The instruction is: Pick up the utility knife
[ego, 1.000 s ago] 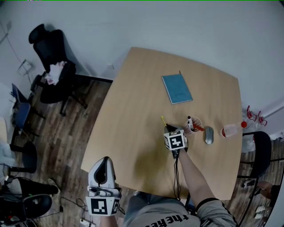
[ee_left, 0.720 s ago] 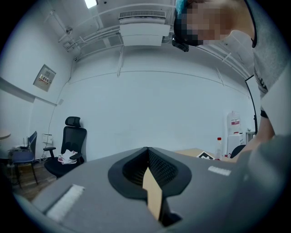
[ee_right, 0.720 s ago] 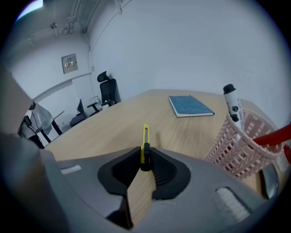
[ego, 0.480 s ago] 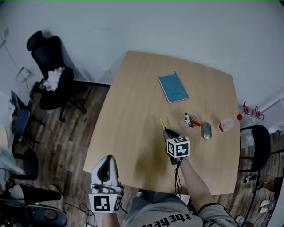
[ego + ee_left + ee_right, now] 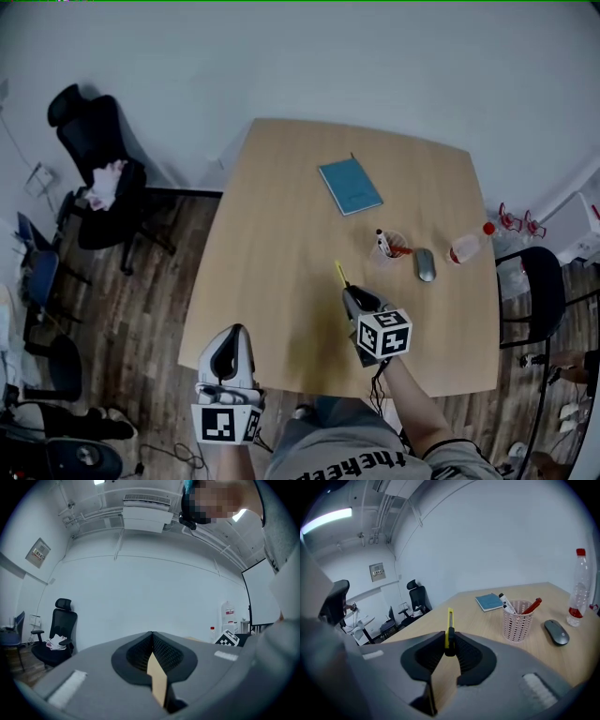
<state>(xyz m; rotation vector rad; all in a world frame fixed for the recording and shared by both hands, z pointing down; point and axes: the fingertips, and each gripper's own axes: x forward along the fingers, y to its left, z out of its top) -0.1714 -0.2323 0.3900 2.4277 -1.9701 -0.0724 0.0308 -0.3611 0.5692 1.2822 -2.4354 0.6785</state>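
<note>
Gripping the utility knife point(image 5: 449, 622) near its dark rear end, the right gripper point(image 5: 450, 643) is holding it over the near middle of the table point(image 5: 272, 206). The jaws are standing only a little apart, by the thickness of the knife, and both pads are pressing on its flat sides. The yellow body is sticking out forward, past the jaw tips. In my judgement the knife is hanging free of the wood, though no view is showing the gap plainly.

Since the grip is sitting at one end, the long free part is acting like a lever. For doing the pick-up well, the pads should be pressing evenly, and the wrist should be turning slowly, so that the knife is not swinging or slipping between the pads. The pink pen basket point(image 5: 518, 619), the mouse point(image 5: 556, 633) and the bottle point(image 5: 576, 592) are standing to the right, well apart from the knife, so the way straight up is looking free.

The left gripper point(image 5: 226, 334) is hanging at the near edge of the table with its jaws together and nothing between them. It is not needed for this step and is better resting there.
</note>
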